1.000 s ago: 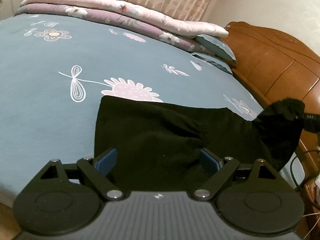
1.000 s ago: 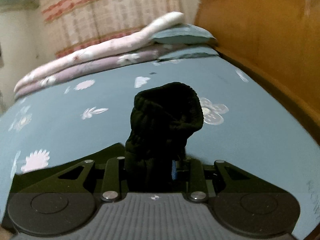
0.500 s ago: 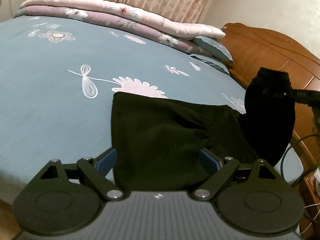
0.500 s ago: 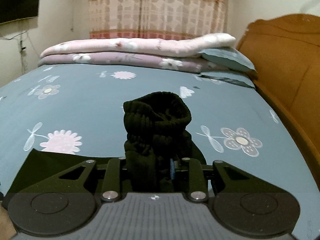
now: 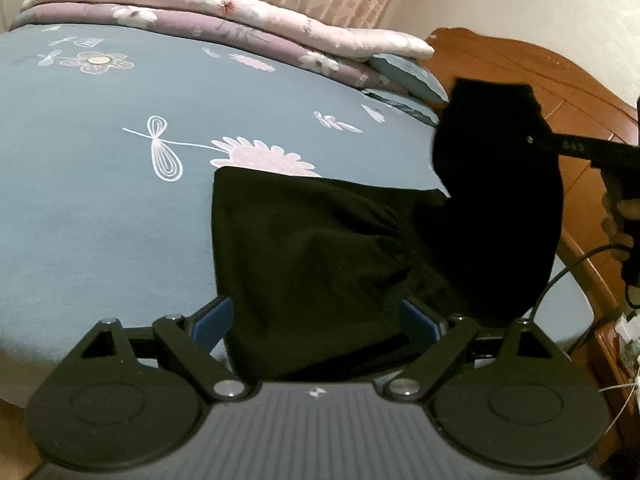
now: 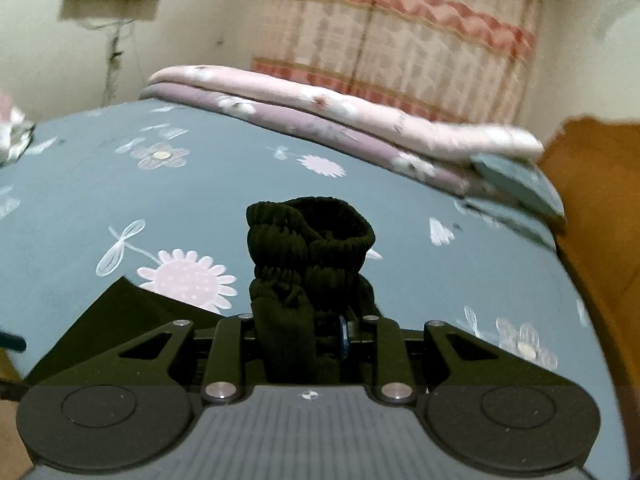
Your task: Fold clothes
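A black garment [image 5: 320, 248] lies spread on the blue flowered bedsheet [image 5: 100, 200], near the edge of the bed closest to the cameras. The left gripper [image 5: 316, 316] hangs over its near part with its 2 blue-padded fingers [image 5: 212, 318] wide apart and nothing pinched between them. The right gripper [image 6: 310, 336] is clamped tight on a ribbed cuff [image 6: 308, 236] of the garment, holding that end bunched and raised above the sheet, with the wooden headboard [image 5: 520, 72] to the right.
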`<action>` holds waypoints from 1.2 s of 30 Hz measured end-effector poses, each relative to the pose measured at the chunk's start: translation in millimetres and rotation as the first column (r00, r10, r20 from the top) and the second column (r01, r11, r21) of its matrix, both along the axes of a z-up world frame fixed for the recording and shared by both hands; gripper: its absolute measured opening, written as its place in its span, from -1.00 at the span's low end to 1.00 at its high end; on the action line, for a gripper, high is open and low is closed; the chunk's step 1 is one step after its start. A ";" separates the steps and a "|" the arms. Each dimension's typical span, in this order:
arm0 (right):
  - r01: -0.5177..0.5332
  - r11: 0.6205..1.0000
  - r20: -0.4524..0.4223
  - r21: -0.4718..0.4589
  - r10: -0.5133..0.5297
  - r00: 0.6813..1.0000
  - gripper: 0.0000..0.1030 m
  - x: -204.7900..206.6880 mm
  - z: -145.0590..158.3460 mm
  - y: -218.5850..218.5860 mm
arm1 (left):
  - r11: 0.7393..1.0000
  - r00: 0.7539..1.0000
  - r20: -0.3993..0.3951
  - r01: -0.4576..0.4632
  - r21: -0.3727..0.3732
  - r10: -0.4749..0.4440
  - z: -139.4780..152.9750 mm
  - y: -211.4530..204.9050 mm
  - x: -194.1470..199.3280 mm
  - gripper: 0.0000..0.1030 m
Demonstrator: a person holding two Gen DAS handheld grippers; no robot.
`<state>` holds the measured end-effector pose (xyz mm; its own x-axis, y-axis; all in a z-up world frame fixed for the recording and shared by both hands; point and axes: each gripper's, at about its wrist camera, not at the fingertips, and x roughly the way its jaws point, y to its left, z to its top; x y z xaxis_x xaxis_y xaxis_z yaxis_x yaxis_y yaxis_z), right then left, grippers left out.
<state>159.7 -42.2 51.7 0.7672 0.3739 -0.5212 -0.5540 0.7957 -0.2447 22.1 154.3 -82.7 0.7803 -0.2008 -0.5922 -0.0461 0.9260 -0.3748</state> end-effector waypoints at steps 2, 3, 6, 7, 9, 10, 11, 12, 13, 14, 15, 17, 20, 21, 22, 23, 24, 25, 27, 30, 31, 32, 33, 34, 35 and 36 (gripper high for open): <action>-0.033 0.999 0.028 -0.035 0.034 0.999 -0.43 -7.1 -3.7 14.7 | 1.000 1.000 -0.002 0.006 -0.001 -0.006 -0.8 0.7 0.1 0.75; -0.050 0.998 0.043 -0.049 0.052 0.998 -0.43 -10.8 -5.8 21.6 | 1.000 1.000 -0.004 0.011 -0.004 -0.011 -1.2 1.3 0.5 0.75; -0.091 0.991 0.060 -0.093 0.097 0.994 -0.43 -17.3 -12.3 42.6 | 0.999 0.999 -0.013 0.031 -0.013 -0.032 -1.9 3.3 3.1 0.75; -0.104 0.989 0.062 -0.107 0.111 0.992 -0.44 -19.3 -15.0 48.7 | 0.999 0.999 -0.016 0.040 -0.022 -0.040 -2.1 4.3 4.4 0.75; -0.124 0.984 0.077 -0.128 0.135 0.988 -0.44 -23.7 -19.1 60.3 | 0.998 0.998 -0.016 0.057 -0.039 -0.058 -1.9 6.8 5.5 0.75; -0.135 0.981 0.086 -0.141 0.148 0.985 -0.44 -26.8 -21.1 65.4 | 0.998 0.998 -0.015 0.058 -0.036 -0.058 -1.6 7.5 5.5 0.75; -0.141 0.978 0.100 -0.151 0.157 0.983 -0.44 -30.2 -23.0 69.9 | 0.998 0.998 -0.015 0.057 -0.031 -0.058 -1.2 8.2 5.4 0.75; -0.149 0.975 0.115 -0.164 0.169 0.979 -0.45 -33.6 -25.1 75.0 | 0.998 0.998 -0.015 0.052 -0.022 -0.053 -0.8 8.9 4.8 0.75; -0.157 0.971 0.127 -0.178 0.181 0.975 -0.45 -36.4 -27.4 80.2 | 0.999 0.999 -0.013 0.048 -0.023 -0.049 -0.7 10.6 3.6 0.75; -0.165 0.967 0.143 -0.195 0.195 0.970 -0.45 -40.1 -29.8 85.6 | 0.999 0.999 -0.011 0.044 -0.024 -0.045 -0.6 12.4 2.4 0.75; -0.173 0.962 0.158 -0.212 0.209 0.965 -0.45 -43.9 -32.2 91.1 | 0.999 0.999 -0.012 0.039 -0.026 -0.039 -1.3 14.8 0.8 0.75; -0.186 0.948 0.186 -0.258 0.238 0.953 -0.45 -50.8 -38.4 102.1 | 0.999 1.000 -0.015 0.027 -0.031 -0.028 -2.9 19.7 -2.6 0.75; -0.197 0.918 0.234 -0.344 0.287 0.929 -0.45 -63.0 -50.7 119.4 | 0.999 1.000 -0.020 0.010 -0.039 -0.010 -5.4 27.1 -7.7 0.75; -0.198 0.905 0.250 -0.375 0.304 0.919 -0.45 -66.9 -56.5 123.9 | 0.999 1.000 -0.022 0.004 -0.041 -0.005 -6.2 29.5 -9.4 0.75; -0.197 0.892 0.265 -0.406 0.322 0.909 -0.45 -70.7 -62.2 128.3 | 0.999 1.000 -0.025 -0.003 -0.041 0.002 -7.1 31.0 -10.1 0.75; -0.196 0.878 0.279 -0.436 0.339 0.898 -0.45 -74.6 -68.0 132.7 | 0.999 1.000 -0.027 -0.008 -0.042 0.006 -7.9 32.3 -10.9 0.75; -0.193 0.866 0.284 -0.462 0.351 0.893 -0.45 -77.5 -74.4 136.3 | 0.999 1.000 -0.029 -0.012 -0.044 0.011 -8.6 33.6 -11.6 0.75; -0.196 0.855 0.284 -0.480 0.363 0.887 -0.45 -80.7 -80.6 139.1 | 0.999 0.999 -0.030 -0.013 -0.044 0.011 -9.1 34.2 -12.1 0.75; -0.207 0.832 0.285 -0.515 0.394 0.874 -0.45 -87.3 -90.7 143.0 | 0.999 0.999 -0.030 -0.014 -0.044 0.012 -9.8 35.3 -12.8 0.75; -0.217 0.790 0.287 -0.573 0.441 0.851 -0.45 -97.5 -105.5 147.4 | 0.999 0.999 -0.031 -0.015 -0.047 0.013 -11.2 36.3 -13.2 0.75; -0.219 0.776 0.286 -0.592 0.456 0.842 -0.45 -100.9 -110.4 148.9 | 0.999 0.999 -0.031 -0.015 -0.047 0.013 -11.2 36.1 -14.0 0.75; -0.220 0.767 0.287 -0.603 0.466 0.837 -0.45 -103.9 -113.4 150.3 | 0.999 0.999 -0.031 -0.015 -0.049 0.014 -11.5 36.0 -14.5 0.75; -0.220 0.758 0.291 -0.614 0.476 0.830 -0.45 -106.8 -116.0 150.9 | 0.999 0.999 -0.031 -0.016 -0.051 0.015 -11.8 35.8 -15.0 0.75; -0.219 0.754 0.291 -0.619 0.479 0.828 -0.45 -109.0 -116.6 151.5 | 0.999 0.999 -0.030 -0.016 -0.052 0.014 -12.5 35.6 -15.5 0.75; -0.218 0.751 0.291 -0.624 0.482 0.826 -0.45 -111.2 -117.2 152.1 | 0.998 0.999 -0.030 -0.017 -0.053 0.015 -12.8 35.3 -16.3 0.75; -0.217 0.749 0.295 -0.627 0.485 0.823 -0.45 -112.9 -116.8 152.3 | 0.998 0.999 -0.030 -0.018 -0.054 0.017 -13.1 35.0 -17.0 0.75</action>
<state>46.8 110.1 -65.0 0.8241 0.4167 -0.3838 -0.4999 0.2161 -0.8387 5.1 189.3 -95.8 0.7663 -0.2199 -0.6037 -0.0741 0.9031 -0.4231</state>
